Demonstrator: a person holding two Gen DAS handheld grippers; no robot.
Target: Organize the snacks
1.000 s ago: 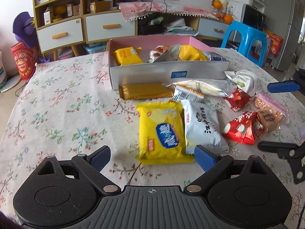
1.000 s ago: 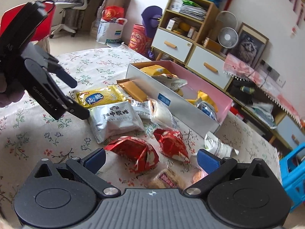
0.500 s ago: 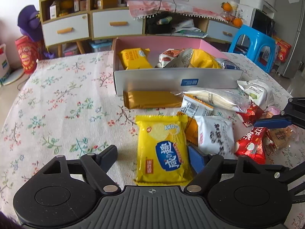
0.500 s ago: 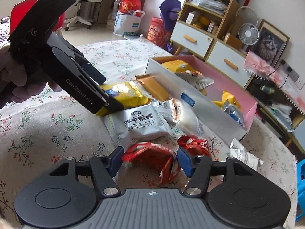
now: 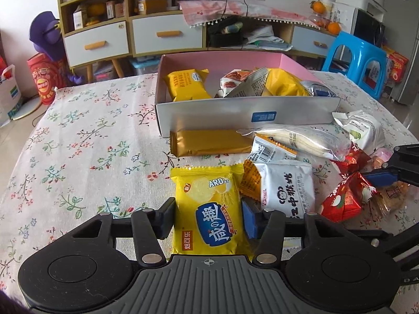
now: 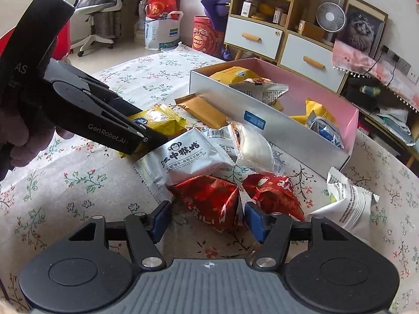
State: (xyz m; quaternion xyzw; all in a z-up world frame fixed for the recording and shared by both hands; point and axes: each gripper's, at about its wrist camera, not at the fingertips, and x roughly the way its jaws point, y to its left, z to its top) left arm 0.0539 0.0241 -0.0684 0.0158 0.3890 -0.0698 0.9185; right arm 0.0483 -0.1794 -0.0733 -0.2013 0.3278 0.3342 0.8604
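A table under a floral tablecloth (image 5: 78, 141) occupies a living room with drawer cabinets (image 5: 159, 36) and a blue stool (image 5: 358, 60) behind it. The yellow cracker packet (image 5: 212, 212) lies flat on the cloth in front of the box; the left gripper (image 5: 208, 218) straddles it, both pads pressed against its long edges, so the fingers are closed on the packet. The packet's near end is hidden beneath the gripper body. Just right of it, touching, lies a white biscuit packet (image 5: 288, 191), partly covering an orange wrapper (image 5: 250, 180) of which only a corner shows. To the right, the right gripper (image 6: 207, 221) brackets a red foil packet (image 6: 209, 201); the blue pads sit at its two sides and appear to touch it, though firm contact is hard to confirm. A second red foil packet (image 6: 275, 196) lies just beside it. Farther back, a gold bar wrapper (image 5: 212, 142) rests against the front wall of the pink-lined box (image 5: 248, 112), which holds several packets, among them a yellow one (image 5: 187, 85) at its left end. A clear-wrapped white pastry (image 5: 301, 141) and a white-green packet (image 5: 361, 130) lie near the box's right corner. Small pink and brown packets at the far right are cut off by the right gripper's finger.
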